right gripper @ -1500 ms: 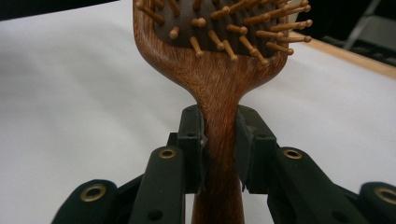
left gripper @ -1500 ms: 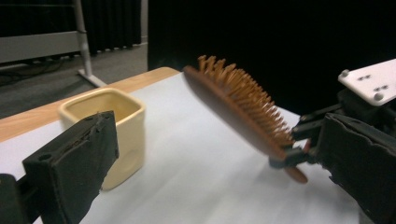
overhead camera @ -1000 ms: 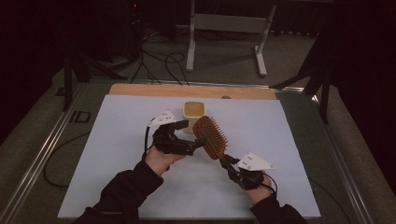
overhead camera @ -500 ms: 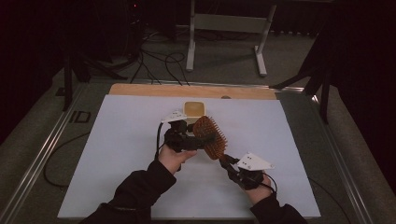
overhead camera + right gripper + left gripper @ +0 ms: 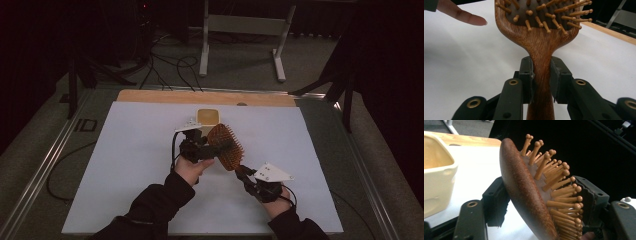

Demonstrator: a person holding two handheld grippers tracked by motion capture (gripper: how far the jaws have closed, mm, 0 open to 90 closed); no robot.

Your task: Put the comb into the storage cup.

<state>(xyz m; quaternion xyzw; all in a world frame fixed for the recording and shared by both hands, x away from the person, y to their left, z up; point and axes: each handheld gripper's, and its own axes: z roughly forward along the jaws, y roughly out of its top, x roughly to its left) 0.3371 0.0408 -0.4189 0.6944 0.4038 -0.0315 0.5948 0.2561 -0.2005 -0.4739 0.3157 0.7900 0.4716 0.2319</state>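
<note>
Above table [image 5: 125, 165] | both hand-held grippers grasping hairbrush [image 5: 226, 146] | left just closing | no writing

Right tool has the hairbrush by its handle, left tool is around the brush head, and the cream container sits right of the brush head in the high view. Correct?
Not quite. The high view shows the cream container behind the hairbrush head, slightly left, not right. The right tool and left tool grips are as stated.

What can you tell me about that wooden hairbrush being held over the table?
The hairbrush is a reddish-brown wooden paddle brush with a dark cushion studded with ball-tipped wooden pins. It is held up off the white table, pins facing up and right in the high view. The right hand-held gripper clamps its narrow handle. The left hand-held gripper, whose jaws have just been closing, brackets the head, one jaw against the pins, the other at the smooth back.
</note>
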